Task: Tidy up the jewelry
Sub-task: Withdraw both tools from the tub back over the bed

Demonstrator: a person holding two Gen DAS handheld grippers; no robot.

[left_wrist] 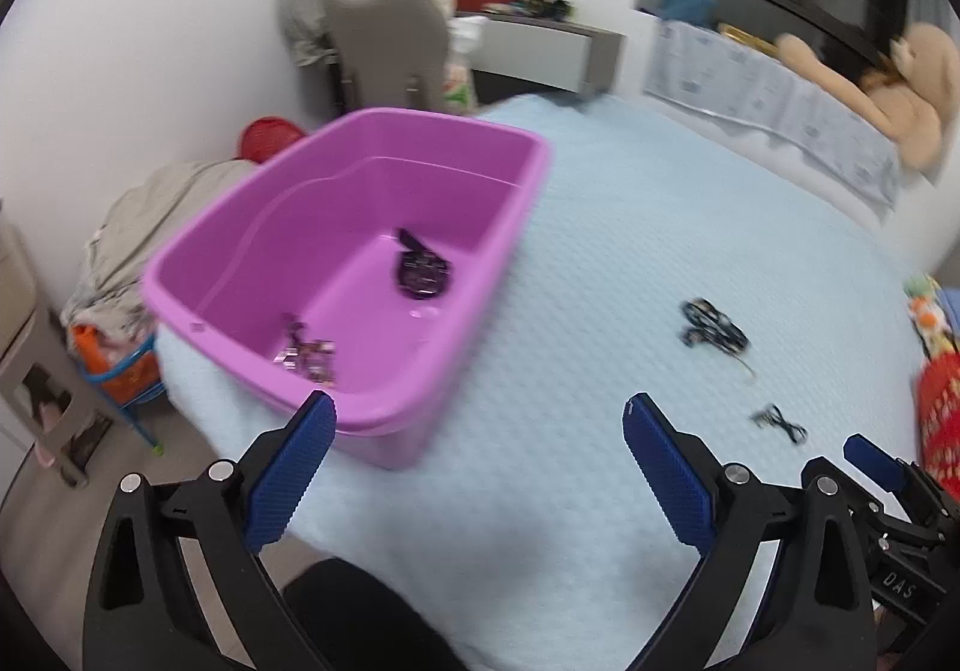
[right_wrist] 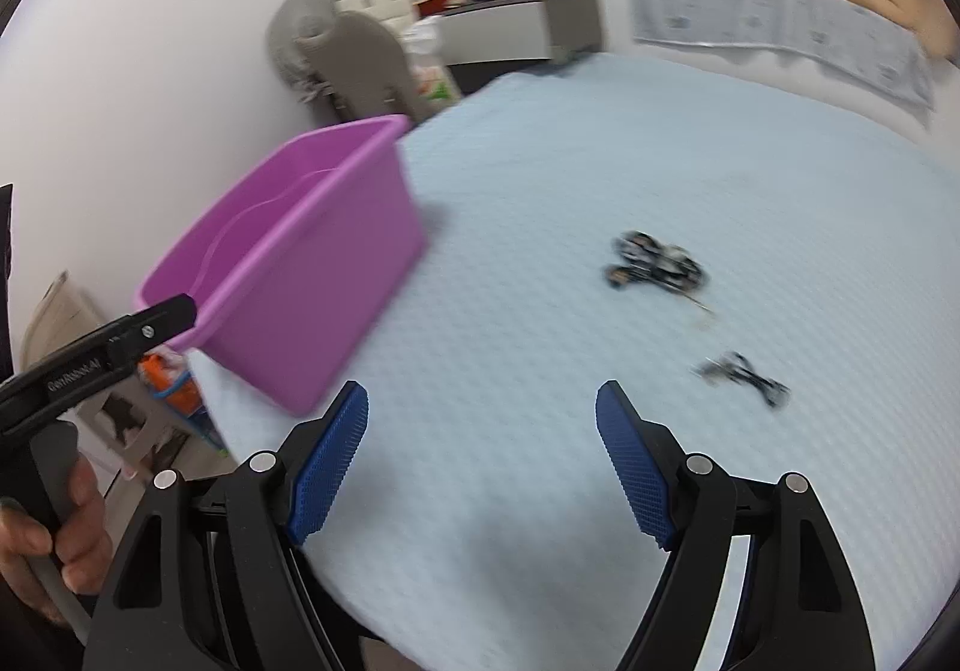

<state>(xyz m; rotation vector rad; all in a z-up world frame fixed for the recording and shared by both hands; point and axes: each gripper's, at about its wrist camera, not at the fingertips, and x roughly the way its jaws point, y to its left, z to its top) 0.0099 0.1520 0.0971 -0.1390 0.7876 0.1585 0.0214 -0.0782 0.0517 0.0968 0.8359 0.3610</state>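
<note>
A: Both are standing spread with nothing between the pads. Which is nearer the loose jewelry?

B: The right hand-held gripper [right_wrist: 482, 464]. The small dark chain [right_wrist: 744, 371] is lying on the bed [right_wrist: 600, 161] just ahead and to its right, its length running left to right. The bigger tangle [right_wrist: 657, 260] is sitting farther off.

A: And the left hand-held gripper [left_wrist: 480, 470]?

B: It is hanging by the pink bin's [left_wrist: 198, 257] near corner, two pieces already lying inside.

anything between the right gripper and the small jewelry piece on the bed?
Nothing: only bare blue bedspread lies between the right gripper and the small piece, as the right wrist view shows.
</note>
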